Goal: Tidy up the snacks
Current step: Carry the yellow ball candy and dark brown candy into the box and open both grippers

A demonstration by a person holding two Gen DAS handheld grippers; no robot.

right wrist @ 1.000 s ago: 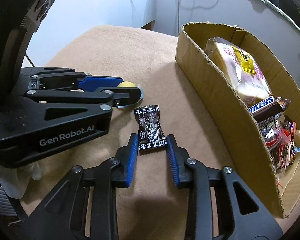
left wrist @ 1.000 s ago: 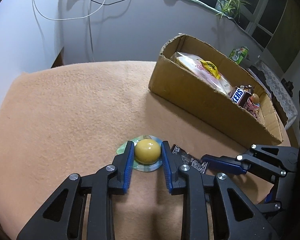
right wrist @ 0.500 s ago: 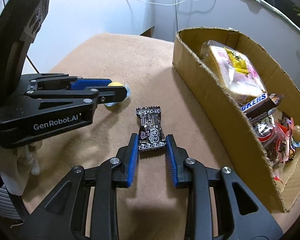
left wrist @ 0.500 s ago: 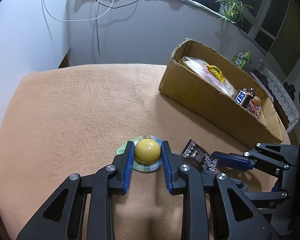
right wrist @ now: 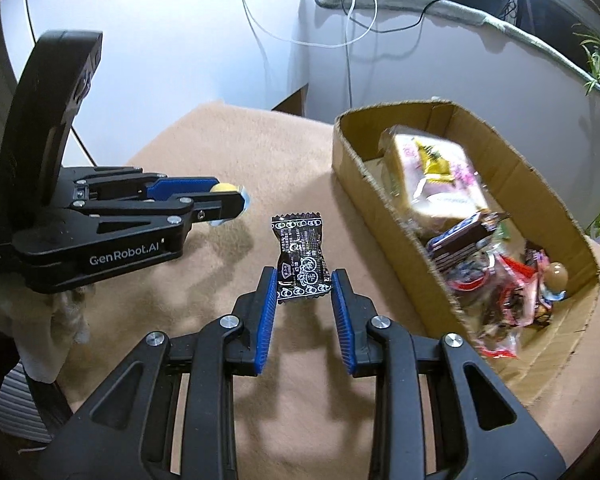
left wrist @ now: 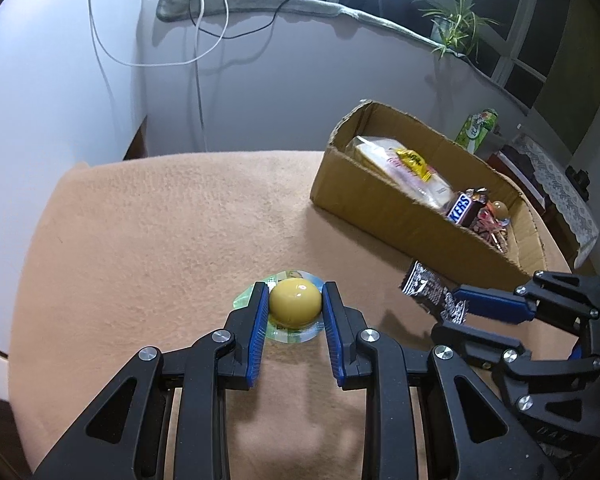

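- The left claw is closed on a yellow jelly cup: both blue pads press the dome from either side, and the foil rim shows around it.
- Compared with a second ago, that cup no longer sits on the worktop; seen from the right wrist, it hangs clear of the tan cover with its shadow below. The grip looks the same as it did then.
- The right claw is closed narrowly on the lower end of a black candy wrapper, which sticks up and forward from the pads.
- A second ago the wrapper lay flat on the cover between the pads; now it is raised, and the left wrist view shows it in the air just before the near wall of the cardboard box.
- So both pickups are done, and the step in hand is likely the carry to the box.
- The box stands to the right on the worktop and already holds a bread packet, a Snickers bar and small mixed sweets.
- The wrapper is nearer the box, so it probably goes in first; the cup has farther to travel.
- Risk, as I judge it: the wrapper is held only by its end and may swing or slip.
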